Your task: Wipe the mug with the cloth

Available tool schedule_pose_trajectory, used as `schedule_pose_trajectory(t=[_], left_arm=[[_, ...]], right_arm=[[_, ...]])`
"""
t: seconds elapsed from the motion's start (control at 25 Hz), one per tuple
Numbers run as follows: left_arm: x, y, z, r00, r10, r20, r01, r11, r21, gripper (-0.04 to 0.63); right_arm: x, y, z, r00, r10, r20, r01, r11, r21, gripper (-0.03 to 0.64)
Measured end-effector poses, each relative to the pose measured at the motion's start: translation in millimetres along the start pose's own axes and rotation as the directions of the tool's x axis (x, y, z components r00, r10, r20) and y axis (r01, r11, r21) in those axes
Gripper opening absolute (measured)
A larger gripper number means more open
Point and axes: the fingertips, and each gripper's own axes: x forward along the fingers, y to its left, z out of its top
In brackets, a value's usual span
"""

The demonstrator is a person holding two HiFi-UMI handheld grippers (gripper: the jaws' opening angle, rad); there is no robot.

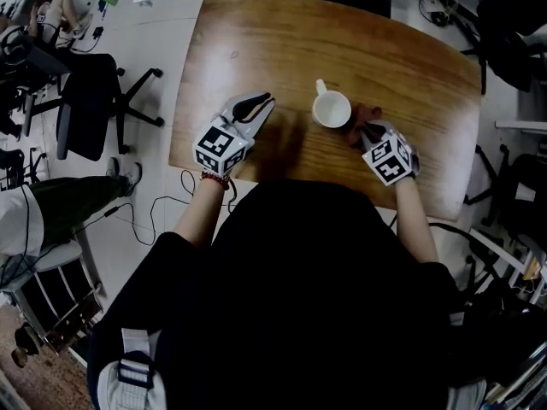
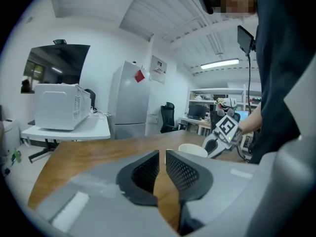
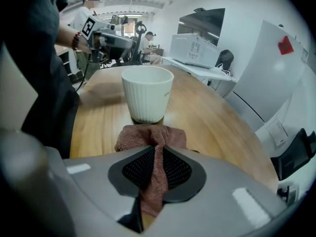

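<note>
A white ribbed mug (image 1: 332, 109) stands upright on the wooden table (image 1: 385, 49), its handle pointing to the far side. My right gripper (image 1: 364, 131) is just right of it, shut on a reddish-brown cloth (image 1: 370, 114). In the right gripper view the cloth (image 3: 150, 135) is pinched between the pads and bunches out in front of my right gripper (image 3: 158, 154), close to the foot of the mug (image 3: 146, 98). My left gripper (image 1: 261, 102) hovers left of the mug. Its jaws stand a narrow gap apart with nothing between them (image 2: 162, 156). The mug's rim (image 2: 192, 150) shows just beyond.
A black office chair (image 1: 90, 101) stands on the floor left of the table, and a seated person's leg (image 1: 60, 199) is nearer. A white microwave (image 2: 57, 105) on a side table and a fridge (image 2: 129, 100) are beyond the table's far end.
</note>
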Motion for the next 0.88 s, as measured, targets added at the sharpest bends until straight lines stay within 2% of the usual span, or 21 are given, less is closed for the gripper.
schedule_pose_trajectory(t=[0.12, 0.24, 0.32, 0.48, 0.56, 0.64, 0.72, 0.88], left_arm=[[-3.8, -12.3, 9.4, 0.999, -0.003, 0.045, 0.005, 0.999, -0.033, 0.043], [1.4, -25.2, 15.6, 0.998, -0.018, 0.052, 0.019, 1.000, -0.015, 0.057], [5.9, -31.5, 21.5, 0.997, -0.035, 0.065, 0.035, 0.999, -0.007, 0.080], [12.6, -42.6, 35.7, 0.993, -0.084, 0.088, 0.083, 0.996, 0.015, 0.106], [11.2, -45.4, 48.4, 0.990, -0.087, 0.113, 0.085, 0.996, 0.021, 0.109], [7.3, -50.0, 64.5, 0.986, -0.090, 0.138, 0.088, 0.996, 0.021, 0.109], [1.9, -56.2, 86.8, 0.978, -0.100, 0.182, 0.097, 0.995, 0.023, 0.109], [-7.7, -70.6, 129.3, 0.957, -0.103, 0.272, 0.103, 0.995, 0.012, 0.129]], right_arm=[[-6.0, -0.3, 5.1, 0.998, -0.020, 0.054, 0.018, 0.999, 0.042, 0.063], [-20.4, -3.0, 7.8, 0.991, -0.033, 0.131, 0.016, 0.992, 0.128, 0.072], [-36.1, -9.8, 7.4, 0.981, -0.075, 0.180, 0.041, 0.982, 0.184, 0.085], [-64.8, -23.5, 8.3, 0.954, -0.160, 0.254, 0.082, 0.954, 0.289, 0.203], [-83.1, -26.3, 21.2, 0.936, -0.195, 0.292, 0.100, 0.945, 0.310, 0.210], [-113.6, -23.2, 50.1, 0.900, -0.237, 0.365, 0.123, 0.943, 0.309, 0.210], [-147.8, -13.1, 87.5, 0.847, -0.270, 0.458, 0.148, 0.947, 0.284, 0.209], [-201.4, 8.9, 151.7, 0.709, -0.298, 0.639, 0.189, 0.953, 0.235, 0.209]])
